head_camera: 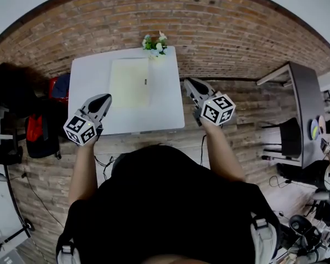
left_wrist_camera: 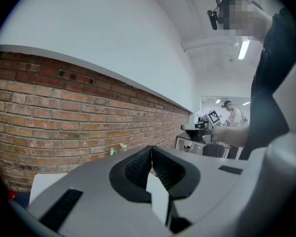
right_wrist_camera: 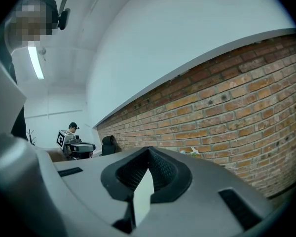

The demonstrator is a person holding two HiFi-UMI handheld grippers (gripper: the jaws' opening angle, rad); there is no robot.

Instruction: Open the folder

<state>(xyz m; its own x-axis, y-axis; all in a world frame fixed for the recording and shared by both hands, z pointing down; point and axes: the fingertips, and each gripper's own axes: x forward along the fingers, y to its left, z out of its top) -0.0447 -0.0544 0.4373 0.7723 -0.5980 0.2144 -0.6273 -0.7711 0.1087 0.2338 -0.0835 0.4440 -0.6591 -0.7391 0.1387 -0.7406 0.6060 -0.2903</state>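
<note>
Flowers [head_camera: 154,44] at white table's [head_camera: 88,81] far edge

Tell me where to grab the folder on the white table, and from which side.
Pinch the folder at the right long edge of its cover, by the small dark tab, coming from the right with the right tongs. It lies flat on the table, so only an edge offers a pinch; the tab likely marks the opening side. Open the shut tongs first.

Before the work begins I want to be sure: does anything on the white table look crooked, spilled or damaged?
Nothing stands out. The folder lies flat and closed, square with the white table, and the small flowers sit at its far edge. No spill or damage shows.
</note>
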